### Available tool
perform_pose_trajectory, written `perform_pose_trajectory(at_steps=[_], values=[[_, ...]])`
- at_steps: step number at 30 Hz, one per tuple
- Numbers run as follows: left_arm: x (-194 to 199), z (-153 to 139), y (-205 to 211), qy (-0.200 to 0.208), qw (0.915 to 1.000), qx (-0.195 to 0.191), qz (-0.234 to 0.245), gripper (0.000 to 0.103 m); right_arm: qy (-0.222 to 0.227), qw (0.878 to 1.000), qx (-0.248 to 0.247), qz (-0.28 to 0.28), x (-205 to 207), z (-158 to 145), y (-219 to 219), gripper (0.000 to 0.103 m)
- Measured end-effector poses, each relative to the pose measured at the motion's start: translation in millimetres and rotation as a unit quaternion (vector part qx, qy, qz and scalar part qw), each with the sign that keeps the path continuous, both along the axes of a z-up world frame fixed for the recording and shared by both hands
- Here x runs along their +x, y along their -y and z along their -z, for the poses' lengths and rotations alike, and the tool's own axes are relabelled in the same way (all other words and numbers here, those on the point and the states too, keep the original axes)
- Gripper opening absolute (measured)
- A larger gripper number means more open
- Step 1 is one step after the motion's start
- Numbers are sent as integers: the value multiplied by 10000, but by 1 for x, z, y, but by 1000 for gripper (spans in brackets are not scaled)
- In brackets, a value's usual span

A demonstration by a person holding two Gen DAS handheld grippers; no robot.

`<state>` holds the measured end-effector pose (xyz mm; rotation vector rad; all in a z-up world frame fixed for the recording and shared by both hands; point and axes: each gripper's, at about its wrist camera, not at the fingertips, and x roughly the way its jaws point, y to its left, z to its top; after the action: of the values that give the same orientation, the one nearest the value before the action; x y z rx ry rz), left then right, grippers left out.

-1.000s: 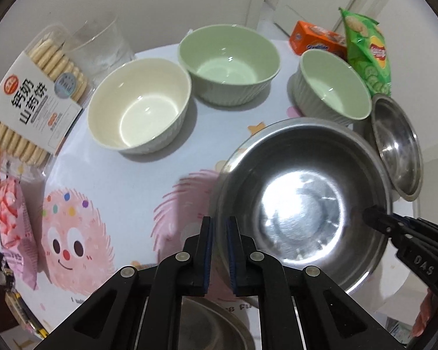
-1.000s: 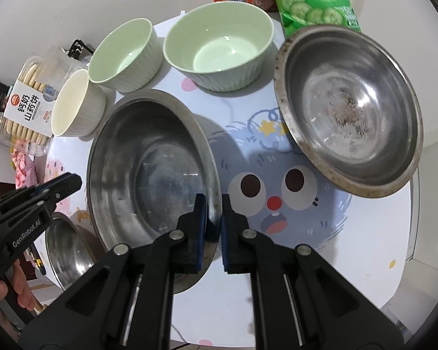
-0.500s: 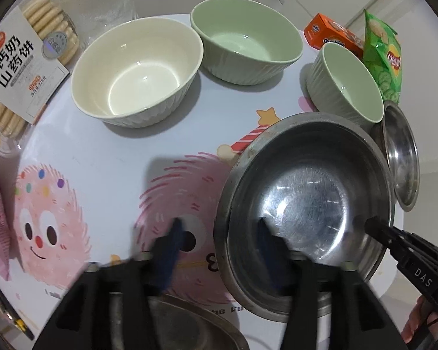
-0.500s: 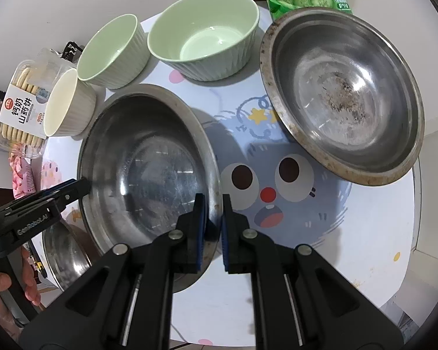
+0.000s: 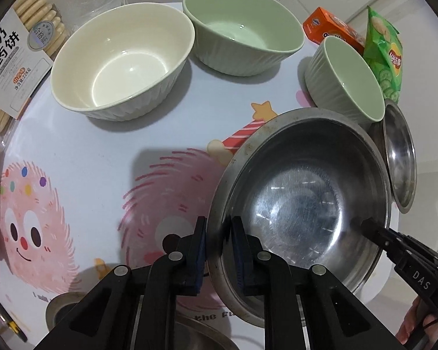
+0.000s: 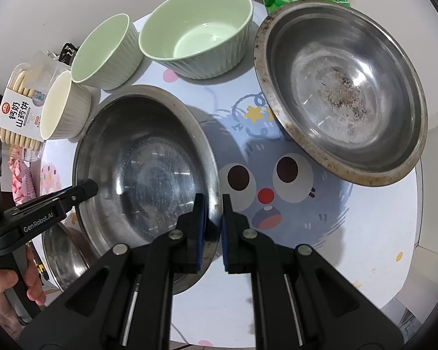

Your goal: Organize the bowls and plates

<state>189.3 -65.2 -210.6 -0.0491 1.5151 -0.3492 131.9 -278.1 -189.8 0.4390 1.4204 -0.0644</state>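
Note:
A large steel bowl (image 5: 300,204) (image 6: 149,175) sits on the round cartoon-print table (image 5: 108,151). My left gripper (image 5: 218,242) straddles its left rim and its jaws are closing, pads on either side of the lip. My right gripper (image 6: 212,224) is shut on the opposite rim. A second, stained steel bowl (image 6: 341,87) lies to the right. A cream bowl (image 5: 122,67), a large green bowl (image 5: 242,29) and a small green bowl (image 5: 347,81) stand along the back.
A small steel dish (image 6: 64,250) lies at the near left edge. A biscuit pack (image 5: 11,55), an orange box (image 5: 333,29), a green chips bag (image 5: 385,55) and a pink packet (image 6: 22,180) ring the table. A hand (image 6: 3,285) holds the left gripper.
My left gripper opened wide, dropped down over the steel bowl's left rim and closed around it. The right gripper kept its hold on the far rim and stayed put.

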Motion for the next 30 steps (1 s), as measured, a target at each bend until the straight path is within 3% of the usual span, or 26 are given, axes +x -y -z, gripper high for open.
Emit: perform_pose_trajectory(at_steps=[9,16,25,30], values=[[-7,-30,-16,129,9999,-42,-58,15,142,9999,38,34,-7,-16,2,11],[-27,-73,-38,433,9989,-37,-194,14,373,9992,103,-104,-15,-47,-12,11],[-69,-104,-100,663,9961,41,-574,14,553,9962,242,-625,-32,-72,-68,12],[-94,-97,-131,673,9942,288,-787,14,482,9929,314,-1040,-45,-65,-110,12]])
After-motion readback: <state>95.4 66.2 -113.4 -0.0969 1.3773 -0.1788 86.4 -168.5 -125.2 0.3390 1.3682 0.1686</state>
